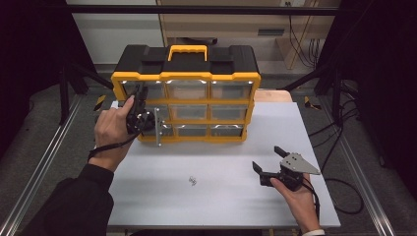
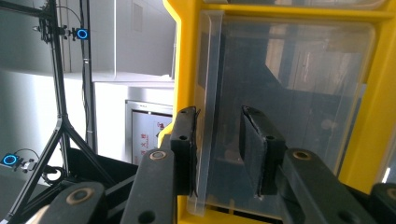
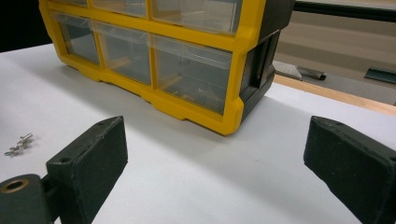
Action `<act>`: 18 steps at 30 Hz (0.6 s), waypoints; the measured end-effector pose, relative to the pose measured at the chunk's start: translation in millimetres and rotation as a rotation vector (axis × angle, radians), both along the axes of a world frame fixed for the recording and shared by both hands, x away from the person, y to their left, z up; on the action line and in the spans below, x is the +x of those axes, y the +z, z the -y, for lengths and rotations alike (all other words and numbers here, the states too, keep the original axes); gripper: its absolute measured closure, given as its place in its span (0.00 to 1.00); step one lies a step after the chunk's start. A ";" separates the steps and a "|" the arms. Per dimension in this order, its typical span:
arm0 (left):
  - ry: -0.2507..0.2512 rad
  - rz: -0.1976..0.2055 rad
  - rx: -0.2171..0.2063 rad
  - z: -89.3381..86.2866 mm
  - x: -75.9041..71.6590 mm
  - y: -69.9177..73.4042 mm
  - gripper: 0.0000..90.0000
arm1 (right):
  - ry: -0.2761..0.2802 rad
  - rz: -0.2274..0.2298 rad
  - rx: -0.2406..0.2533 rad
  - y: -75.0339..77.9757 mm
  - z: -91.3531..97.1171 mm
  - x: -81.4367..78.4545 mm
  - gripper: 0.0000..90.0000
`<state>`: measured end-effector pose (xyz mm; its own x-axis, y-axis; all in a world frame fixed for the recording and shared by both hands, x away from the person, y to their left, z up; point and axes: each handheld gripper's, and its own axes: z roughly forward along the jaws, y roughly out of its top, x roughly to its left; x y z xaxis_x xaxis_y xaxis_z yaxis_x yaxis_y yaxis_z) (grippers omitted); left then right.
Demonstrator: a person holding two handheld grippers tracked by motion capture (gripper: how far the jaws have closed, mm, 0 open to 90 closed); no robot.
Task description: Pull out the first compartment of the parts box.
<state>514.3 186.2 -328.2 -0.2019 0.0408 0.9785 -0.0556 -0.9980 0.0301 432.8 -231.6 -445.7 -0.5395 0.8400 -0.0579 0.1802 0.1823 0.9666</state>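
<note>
A big yellow box with clear drawers stands at the back of the white table. The left claw is at the box's left side, low down. Its jaws sit on both sides of a clear drawer lip; I cannot tell if they pinch it. In front of the box lie small screws. To their right, well away from the box, the right claw has its jaws wide apart, holding nothing.
</note>
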 end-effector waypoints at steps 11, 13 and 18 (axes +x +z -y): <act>0.004 0.011 0.003 -0.6 0.5 1.0 0.78 | 0.002 0.000 -0.004 -0.6 -0.6 0.2 0.07; 0.005 0.013 0.005 -0.6 0.6 1.0 0.79 | 0.001 -0.003 -0.007 -0.5 -0.6 0.0 0.07; 0.003 0.023 0.003 -0.3 1.2 0.3 0.81 | -0.001 -0.004 -0.008 -0.5 -0.4 0.1 0.07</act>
<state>515.6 186.6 -327.9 -0.2247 0.0378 0.9737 -0.0535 -0.9982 0.0264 432.9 -231.1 -446.3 -0.5389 0.8400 -0.0626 0.1842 0.1901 0.9643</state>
